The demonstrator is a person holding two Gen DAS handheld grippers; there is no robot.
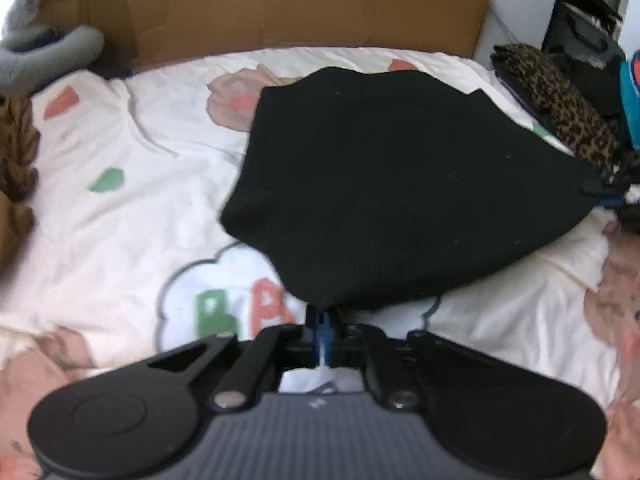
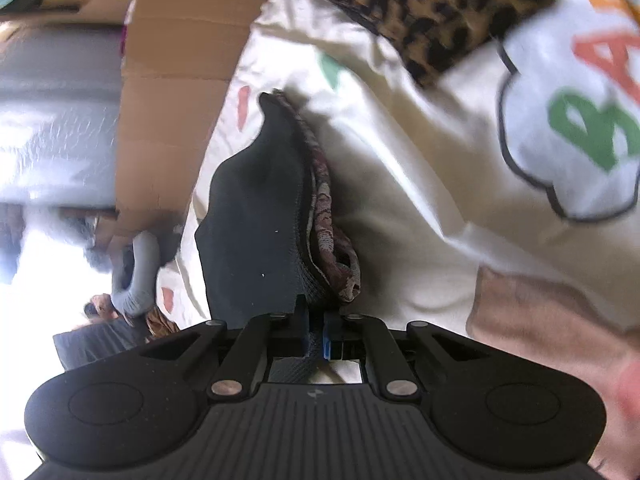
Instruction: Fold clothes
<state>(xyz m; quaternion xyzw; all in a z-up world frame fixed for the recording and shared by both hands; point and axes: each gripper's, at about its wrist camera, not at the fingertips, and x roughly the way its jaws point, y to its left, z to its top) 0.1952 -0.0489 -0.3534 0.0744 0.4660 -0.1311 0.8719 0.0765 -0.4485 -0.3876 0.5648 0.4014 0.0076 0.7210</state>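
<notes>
A black garment (image 1: pixel 384 192) is stretched out above a white printed bedspread (image 1: pixel 132 168). My left gripper (image 1: pixel 322 316) is shut on its near corner. My right gripper (image 1: pixel 602 192) shows at the far right of the left wrist view, pinching the garment's other corner. In the right wrist view my right gripper (image 2: pixel 318 330) is shut on the black garment (image 2: pixel 256 216), seen edge-on, with a patterned reddish inner layer (image 2: pixel 328 216) beside it. The garment hangs lifted between the two grippers.
A cardboard sheet (image 1: pixel 280 12) stands along the bed's far edge. A leopard-print cloth (image 1: pixel 560 108) lies at the right edge of the bed and also shows in the right wrist view (image 2: pixel 420 8). A grey cushion (image 1: pixel 48 56) sits far left. Dark bags (image 1: pixel 588 40) stand beyond the bed.
</notes>
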